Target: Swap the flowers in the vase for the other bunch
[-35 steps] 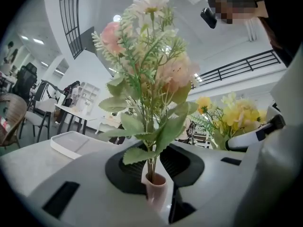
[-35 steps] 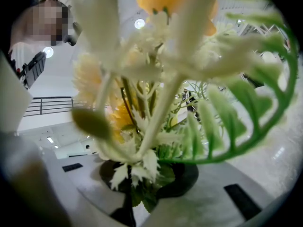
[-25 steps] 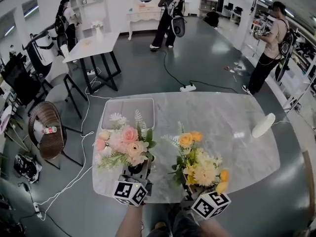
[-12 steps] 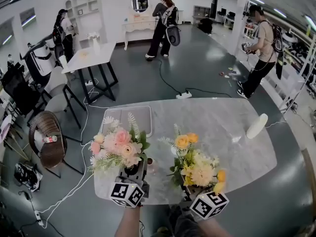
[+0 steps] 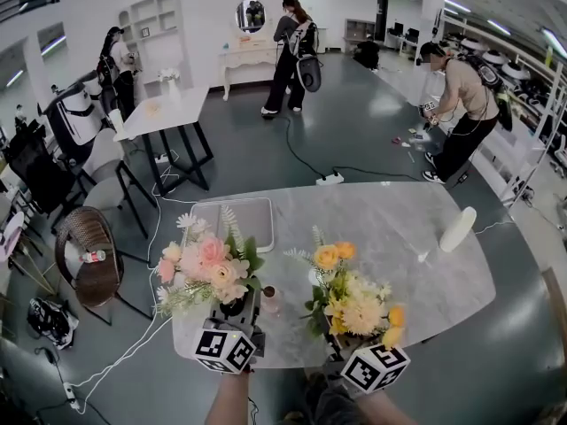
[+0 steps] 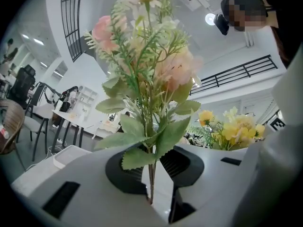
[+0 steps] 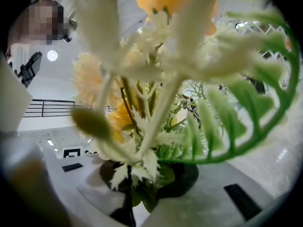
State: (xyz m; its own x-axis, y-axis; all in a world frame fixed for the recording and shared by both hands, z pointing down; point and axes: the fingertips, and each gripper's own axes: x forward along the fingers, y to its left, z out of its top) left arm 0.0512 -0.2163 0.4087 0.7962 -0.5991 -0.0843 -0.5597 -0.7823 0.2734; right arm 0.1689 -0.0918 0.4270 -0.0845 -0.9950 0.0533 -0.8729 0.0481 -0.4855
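Note:
My left gripper [image 5: 239, 315] is shut on the stems of the pink bunch [image 5: 206, 269], which it holds upright over the near edge of the marble table [image 5: 399, 228]. In the left gripper view the thin stems [image 6: 150, 174] are pinched between the jaws and the pink blooms [image 6: 156, 65] rise above. My right gripper [image 5: 335, 342] is shut on the stems of the yellow and orange bunch [image 5: 354, 301], which fills the right gripper view [image 7: 151, 79]. A small vase [image 5: 269, 299] stands on the table between the two bunches, with nothing in its mouth.
A pale tray [image 5: 244, 216] lies at the table's far left. A white oblong object [image 5: 457, 229] with a cord lies at the far right. Beyond are a wicker chair [image 5: 84, 255], a white side table [image 5: 164, 104], floor cables and several people.
The left gripper has lifted the pink bunch a little and carried it slightly left. The small vase now shows beside it. The right gripper and yellow bunch have stayed put.

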